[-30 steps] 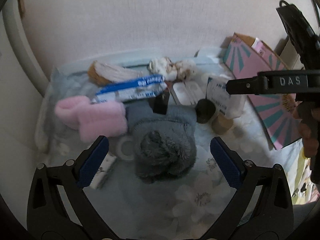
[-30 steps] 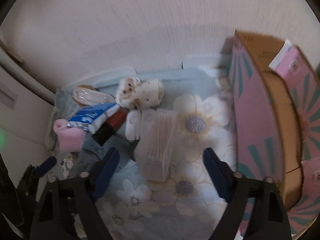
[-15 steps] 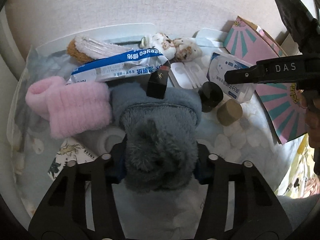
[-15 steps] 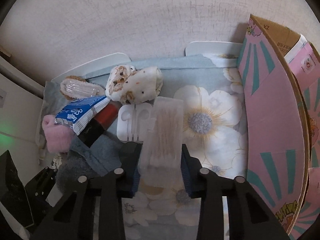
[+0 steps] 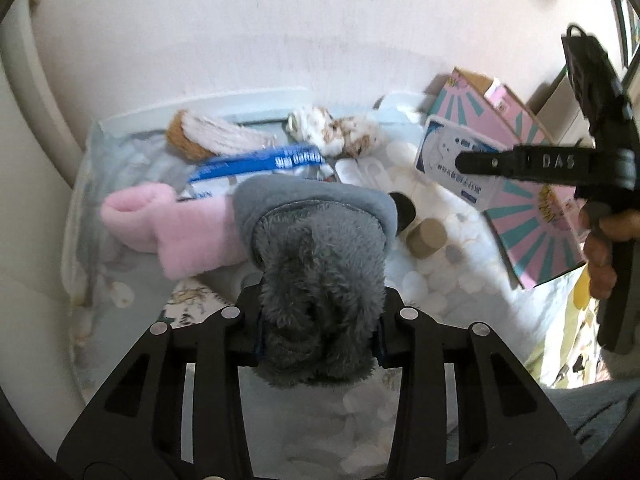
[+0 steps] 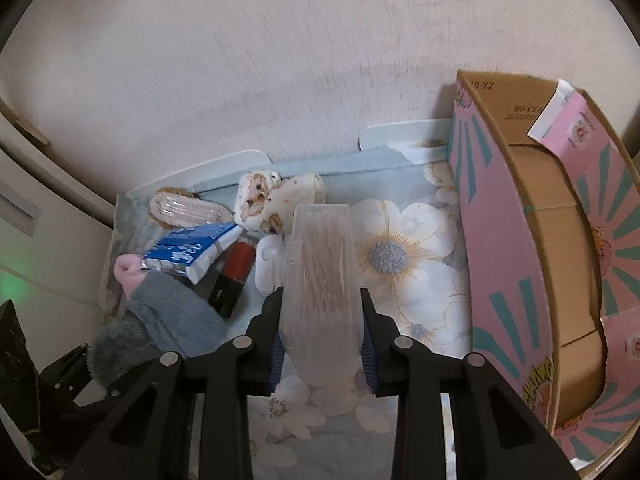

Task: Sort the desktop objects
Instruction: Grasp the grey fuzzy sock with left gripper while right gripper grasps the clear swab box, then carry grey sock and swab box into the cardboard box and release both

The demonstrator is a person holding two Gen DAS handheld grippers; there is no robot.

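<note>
**Left wrist view: both grips made**

A second ago my jaws stood wide; now my left gripper (image 5: 318, 346) is closing on the grey fuzzy slipper (image 5: 320, 280), my right gripper (image 6: 322, 354) clamps the clear cotton-swab box (image 6: 320, 276). Both lie between the pads, lifting. Beyond: pink slipper (image 5: 176, 232), open pink carton (image 6: 540, 264).

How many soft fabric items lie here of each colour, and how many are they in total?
Grey fluffy item: 1
Pink fluffy item: 1
Brown and white item: 1
Cream item with brown spots: 1
Total: 4
</note>
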